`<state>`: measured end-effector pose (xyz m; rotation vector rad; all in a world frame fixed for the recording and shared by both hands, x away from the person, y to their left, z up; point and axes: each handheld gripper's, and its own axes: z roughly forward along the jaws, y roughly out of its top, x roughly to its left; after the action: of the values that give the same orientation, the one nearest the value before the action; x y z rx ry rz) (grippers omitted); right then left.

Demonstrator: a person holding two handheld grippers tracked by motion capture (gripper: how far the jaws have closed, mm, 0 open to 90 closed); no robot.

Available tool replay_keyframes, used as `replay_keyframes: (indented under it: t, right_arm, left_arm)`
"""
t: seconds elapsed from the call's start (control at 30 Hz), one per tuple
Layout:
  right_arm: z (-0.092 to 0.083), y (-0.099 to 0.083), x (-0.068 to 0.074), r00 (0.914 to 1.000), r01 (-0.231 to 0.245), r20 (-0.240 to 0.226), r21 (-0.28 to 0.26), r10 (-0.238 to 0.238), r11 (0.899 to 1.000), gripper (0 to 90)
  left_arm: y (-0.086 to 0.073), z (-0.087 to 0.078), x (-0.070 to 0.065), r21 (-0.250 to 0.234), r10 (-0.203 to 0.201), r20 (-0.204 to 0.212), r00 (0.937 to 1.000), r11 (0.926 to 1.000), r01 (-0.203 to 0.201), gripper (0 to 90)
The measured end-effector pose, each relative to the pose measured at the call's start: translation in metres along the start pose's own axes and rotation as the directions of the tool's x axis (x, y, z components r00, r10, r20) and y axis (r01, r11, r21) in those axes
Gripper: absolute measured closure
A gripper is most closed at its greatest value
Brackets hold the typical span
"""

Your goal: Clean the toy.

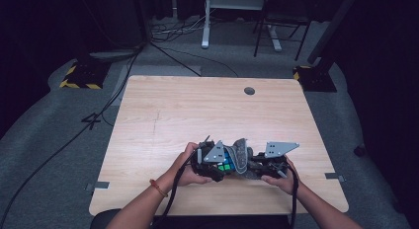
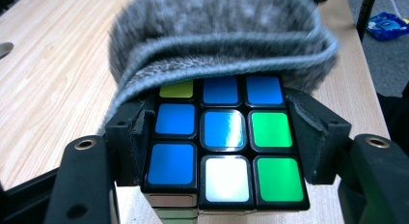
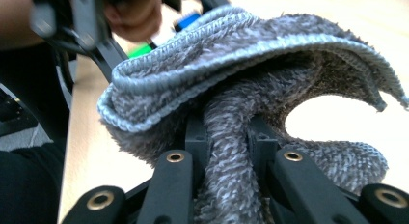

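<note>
Nearest the person's edge of the bench (image 1: 148, 110), both hands are meeting just above the wood, each bearing a gripper. The left gripper (image 2: 219, 142) is clamping a puzzle cube (image 2: 224, 147) by two opposite sides, its jaws pressing flat against the cube's flanks so that the coloured face, mostly blue with green, one white and one yellow-green tile, is facing up toward the gripper's own camera. Holding it by the sides is leaving the top and front free, which looks like the reason for the grip: those faces are the ones being wiped.

The right gripper (image 3: 226, 137) is pinching a bunched fold of a grey fluffy cloth (image 3: 251, 64); its jaws are squeezing together on the gathered stem of fabric, and the rest is fanning out in a loose hood. That hood is draping over the far edge of the cube, covering part of its top row in the left gripper view. Gathering the cloth this way is probably giving a soft pad to rub with while keeping hard jaws off the tiles.

From above, cube (image 1: 225, 162) and cloth (image 1: 240, 157) are sitting between the two hands, near the bench's front edge. Farther off, the bench is running bare to a round cable hole (image 1: 249, 91), with grey floor and trailing cables beyond.
</note>
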<state>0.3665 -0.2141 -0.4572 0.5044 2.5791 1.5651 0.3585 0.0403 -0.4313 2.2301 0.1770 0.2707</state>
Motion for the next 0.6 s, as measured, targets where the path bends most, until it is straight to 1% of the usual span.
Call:
replay_keyframes:
  t: [0.1,0.2,0.27,0.37,0.43,0.5,0.53,0.57,0.6]
  right_arm:
    - [0.005,-0.003,-0.002,0.9999,-0.01,0.009,0.046,0.01,0.999,76.7]
    - [0.009,-0.006,-0.004,0.9998,-0.021,-0.002,0.08,0.022,0.997,76.6]
    - [0.013,-0.009,-0.005,0.9998,-0.021,0.0,0.118,0.021,0.993,76.6]
    - [0.015,-0.01,-0.006,0.9993,-0.034,-0.01,0.136,0.036,0.99,76.5]
    - [0.015,-0.01,-0.005,0.9992,-0.033,-0.016,0.124,0.035,0.992,76.6]
    - [0.012,-0.008,-0.005,0.9995,-0.024,-0.015,0.099,0.026,0.995,76.6]
    - [0.009,-0.005,-0.005,0.999,-0.034,-0.028,0.061,0.036,0.998,76.6]
    - [0.006,-0.003,-0.005,0.9984,-0.041,-0.037,0.037,0.043,0.998,76.5]
    - [0.003,0.0,-0.005,0.9987,-0.038,-0.034,0.013,0.038,0.999,76.5]
  left_arm:
    - [0.001,-0.002,0.0,-0.01,0.003,-0.004,1.0,0.9999,-0.003,33.7]
    - [0.002,-0.005,0.0,-0.018,0.006,-0.005,1.0,0.9998,-0.006,33.7]
    - [0.002,-0.006,0.0,-0.025,0.002,-0.005,1.0,0.9997,-0.002,33.8]
    - [0.002,-0.006,0.0,-0.027,0.002,-0.005,1.0,0.9996,-0.002,33.8]
    - [0.002,-0.006,0.001,-0.023,0.003,-0.002,1.0,0.9997,-0.003,33.8]
    - [0.001,-0.005,0.001,-0.018,0.0,0.001,1.0,0.9998,0.0,33.8]
    - [0.0,-0.004,0.001,-0.014,0.001,0.002,1.0,0.9999,-0.001,33.7]
    - [0.0,-0.003,0.001,-0.007,0.001,-0.003,1.0,1.0,-0.001,33.7]
    - [0.0,-0.001,0.001,0.0,0.006,-0.001,1.0,1.0,-0.006,33.8]
